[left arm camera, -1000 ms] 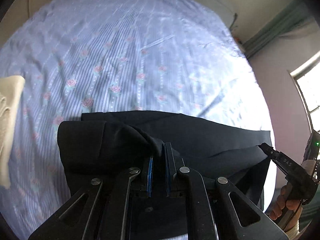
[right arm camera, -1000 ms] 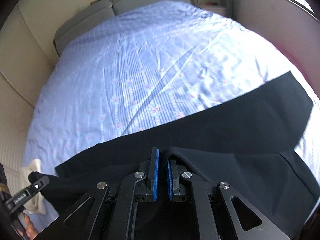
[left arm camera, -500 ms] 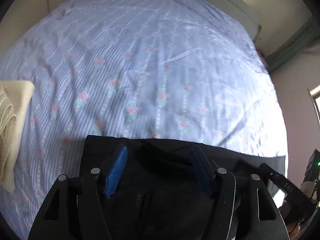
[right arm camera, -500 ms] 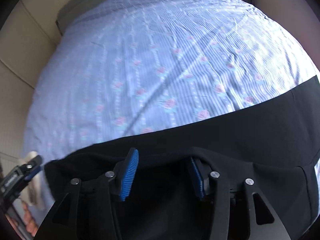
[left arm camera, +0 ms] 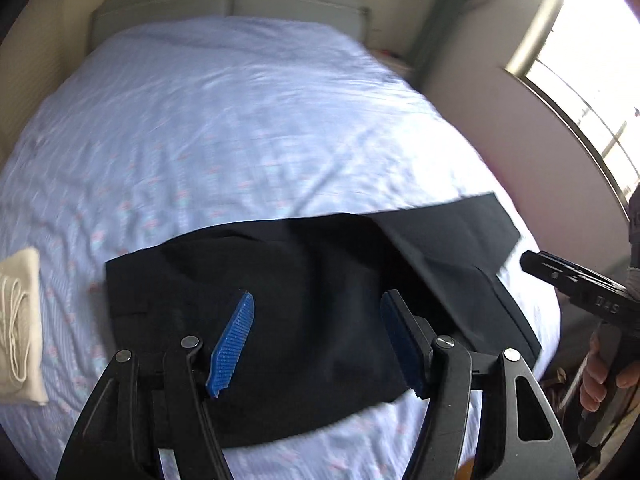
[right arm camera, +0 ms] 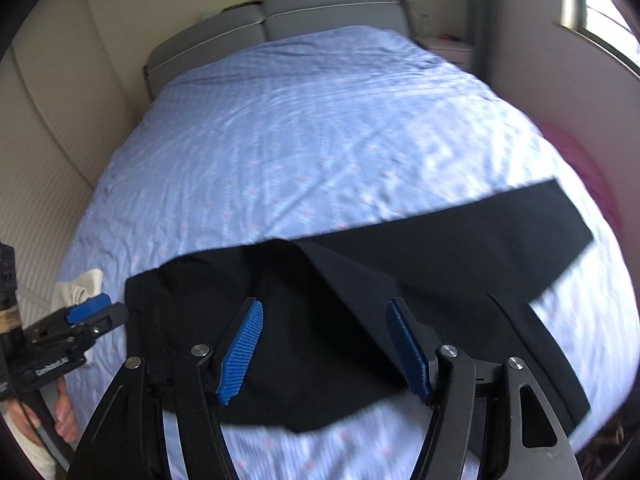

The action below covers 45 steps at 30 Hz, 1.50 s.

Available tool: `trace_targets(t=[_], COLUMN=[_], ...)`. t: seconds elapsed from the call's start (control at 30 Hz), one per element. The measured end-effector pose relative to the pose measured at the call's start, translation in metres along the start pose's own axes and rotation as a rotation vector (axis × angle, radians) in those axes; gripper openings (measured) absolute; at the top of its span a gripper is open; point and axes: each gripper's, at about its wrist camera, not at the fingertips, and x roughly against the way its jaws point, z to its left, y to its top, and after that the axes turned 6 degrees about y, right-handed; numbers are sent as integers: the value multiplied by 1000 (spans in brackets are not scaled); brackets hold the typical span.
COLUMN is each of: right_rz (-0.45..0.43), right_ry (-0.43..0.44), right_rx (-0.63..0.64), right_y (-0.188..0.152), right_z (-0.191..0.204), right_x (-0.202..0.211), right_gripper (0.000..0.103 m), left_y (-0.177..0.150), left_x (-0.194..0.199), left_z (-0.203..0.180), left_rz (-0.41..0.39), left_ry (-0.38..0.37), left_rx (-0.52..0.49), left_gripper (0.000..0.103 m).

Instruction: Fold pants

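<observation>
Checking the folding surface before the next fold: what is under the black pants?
The black pants lie flat on the light blue floral bedsheet, which shows all around them. The sheet directly beneath is covered, so anything there cannot be seen.

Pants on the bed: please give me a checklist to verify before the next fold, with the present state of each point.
1. Left tool free of cloth: ok, nothing between its fingers.
2. Right tool free of cloth: ok; its jaws are opening with nothing between them.
3. Pants fully on the bed: cannot tell; the right end lies at the bed edge.
4. Pants flat: not ok; one layer lies slanted over the other and the ends do not match.
5. Towel apart from the pants: ok.
6. Space beyond the pants: ok, bare sheet.
</observation>
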Motion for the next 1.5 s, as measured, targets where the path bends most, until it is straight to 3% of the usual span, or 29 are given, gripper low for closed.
trace_targets(t=[0.13,0.3,0.6,0.83,1.17,1.5], right_rz=[-13,2,45,90,144,137], right_ry=[-60,-133,-232,-225,-192,-146], right_rx=[-107,-267,-510,-695,-835,-934], right_y=[-37,-90,-181,-241,-288,-308], right_z=[-47,-119,-232,-289,-326,-354], right_x=[37,66,88,70,15,-22], right_gripper=[65,65,65,65,65,64], left_y=[-11,-32,-76,-105,-126,-131], left_x=[14,-1,-59,-116,-176,-226], left_z=[-52,-115,-220,-277,-306,-302], left_rz=[-19,27,172,274,364,475], left_ry=[-55,-94,-144,-138,-113,-125], left_rx=[-83,-180,-270,-326,-384,-259], left_gripper=[70,71,71,71,71,70])
